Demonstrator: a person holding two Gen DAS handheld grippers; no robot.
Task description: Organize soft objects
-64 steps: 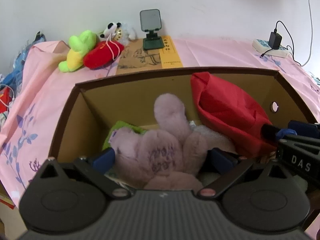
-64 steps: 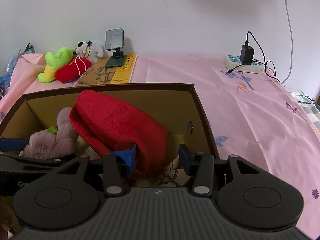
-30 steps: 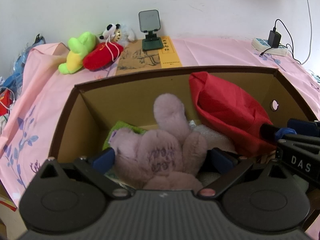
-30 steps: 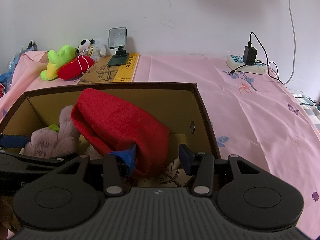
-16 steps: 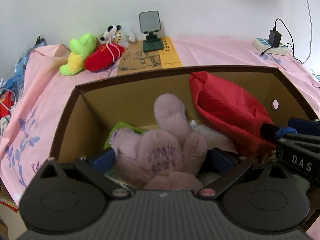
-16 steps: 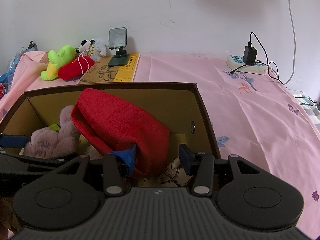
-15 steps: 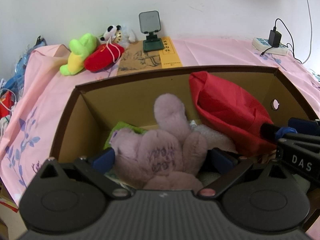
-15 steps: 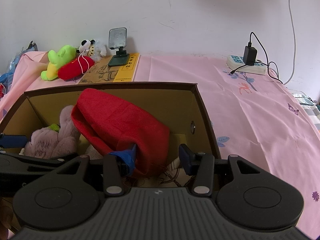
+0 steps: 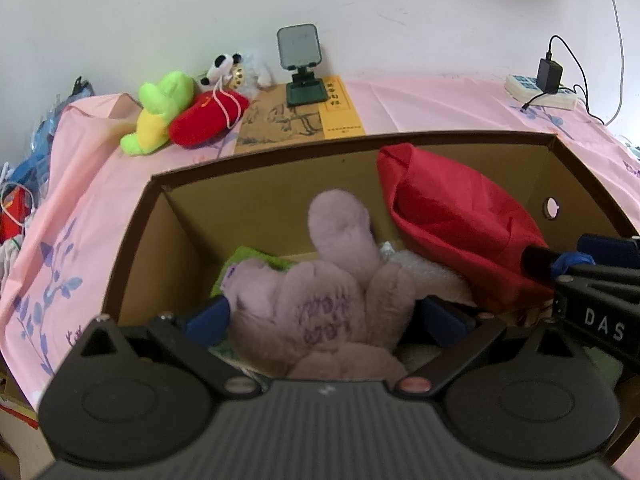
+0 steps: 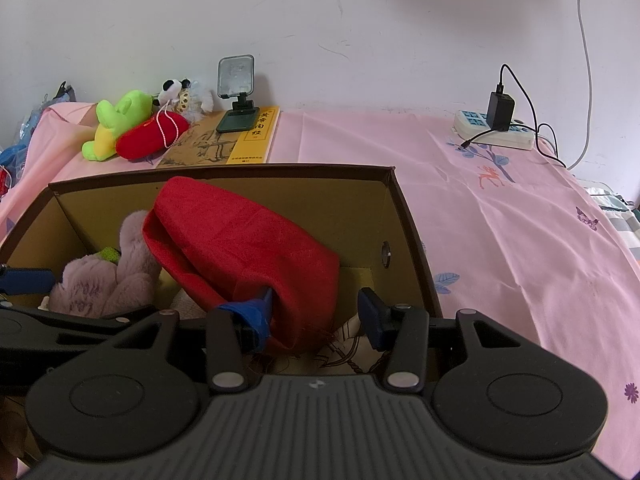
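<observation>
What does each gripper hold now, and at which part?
The left gripper grips the pink plush toy around its body. The right gripper spans the red cloth bag's lower end; its grip is unclear.

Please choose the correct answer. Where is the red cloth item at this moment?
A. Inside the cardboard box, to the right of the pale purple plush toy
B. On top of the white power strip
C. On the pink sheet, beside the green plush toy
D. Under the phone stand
A: the red cloth item lies inside the cardboard box, to the right of the pale purple plush toy, with the right gripper at its lower end.
</observation>
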